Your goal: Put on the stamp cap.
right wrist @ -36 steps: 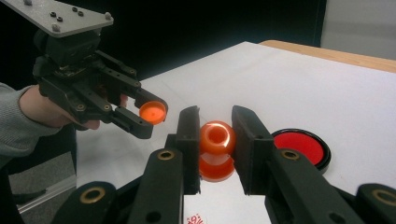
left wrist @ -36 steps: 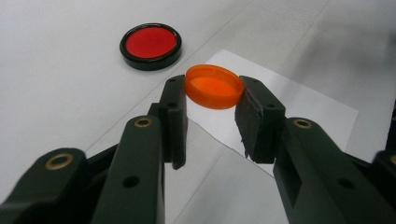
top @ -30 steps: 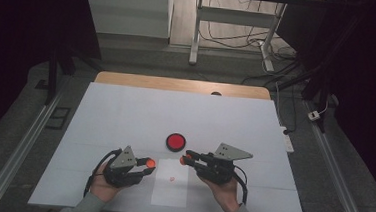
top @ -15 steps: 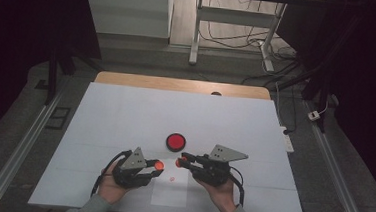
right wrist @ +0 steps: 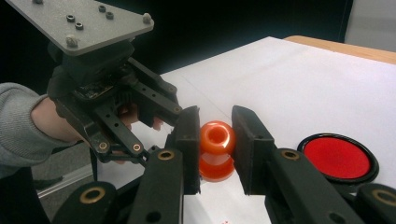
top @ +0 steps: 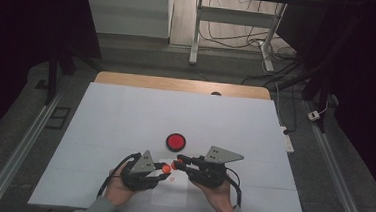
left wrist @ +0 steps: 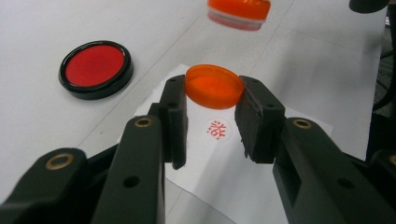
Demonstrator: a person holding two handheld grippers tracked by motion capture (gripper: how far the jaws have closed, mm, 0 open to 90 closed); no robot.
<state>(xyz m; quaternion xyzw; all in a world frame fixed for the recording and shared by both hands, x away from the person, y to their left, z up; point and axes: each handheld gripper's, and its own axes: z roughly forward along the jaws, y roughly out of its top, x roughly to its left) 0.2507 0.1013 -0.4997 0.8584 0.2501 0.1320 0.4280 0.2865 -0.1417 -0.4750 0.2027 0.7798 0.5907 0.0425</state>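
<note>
My left gripper point(left wrist: 212, 93) is shut on a shallow orange cap point(left wrist: 214, 86), held level just above a sheet of white paper point(left wrist: 261, 177) that bears a round red stamp mark point(left wrist: 218, 129). My right gripper point(right wrist: 215, 135) is shut on an orange stamp point(right wrist: 216, 149) with a rounded knob. In the high view the left gripper point(top: 163, 168) and right gripper point(top: 174, 163) meet tip to tip near the table's front, cap and stamp almost touching. The stamp point(left wrist: 239, 11) hangs just beyond the cap in the left gripper view.
A round red ink pad point(top: 176, 142) in a black case lies open on the white table cover point(top: 125, 116), just behind the grippers. The paper point(top: 169, 195) lies under and in front of them. The other hand and its grey plate point(right wrist: 84, 21) stand close at left.
The left hand has moved right with the cap, closing the gap to the stamp in the right gripper. The right hand has hardly moved.
</note>
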